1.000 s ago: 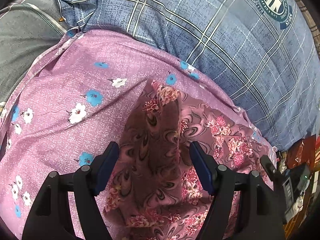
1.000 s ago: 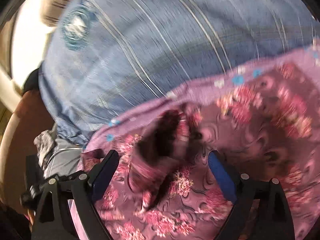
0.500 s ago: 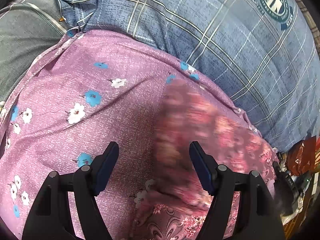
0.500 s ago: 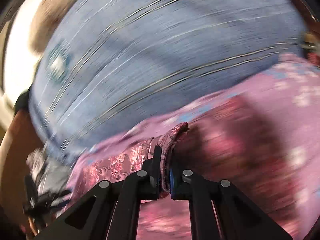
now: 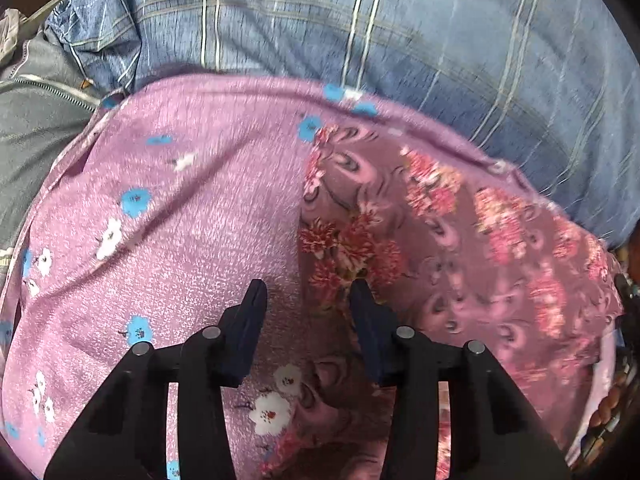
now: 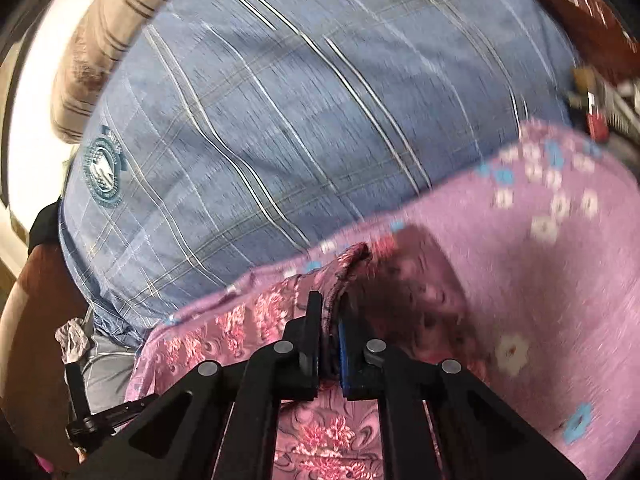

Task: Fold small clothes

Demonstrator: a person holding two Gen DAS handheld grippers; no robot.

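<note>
The right gripper is clamped tight on a bunched edge of the dark floral cloth, which rises in a ridge from between the two pads and trails off to the left of them. The left gripper is closing, its jaws about half apart, poised over the left edge of the same floral cloth; nothing is pinched between the pads, and contact with the fabric cannot be told.

The floral cloth lies spread over a lilac cloth with blue and white flowers, which covers the near part of a blue checked bedsheet.

Only the left view shows a grey zipped garment at the lilac cloth's left edge. Only the right view shows the round teal crest printed on the bedsheet and a brown striped pillow beyond it.
</note>
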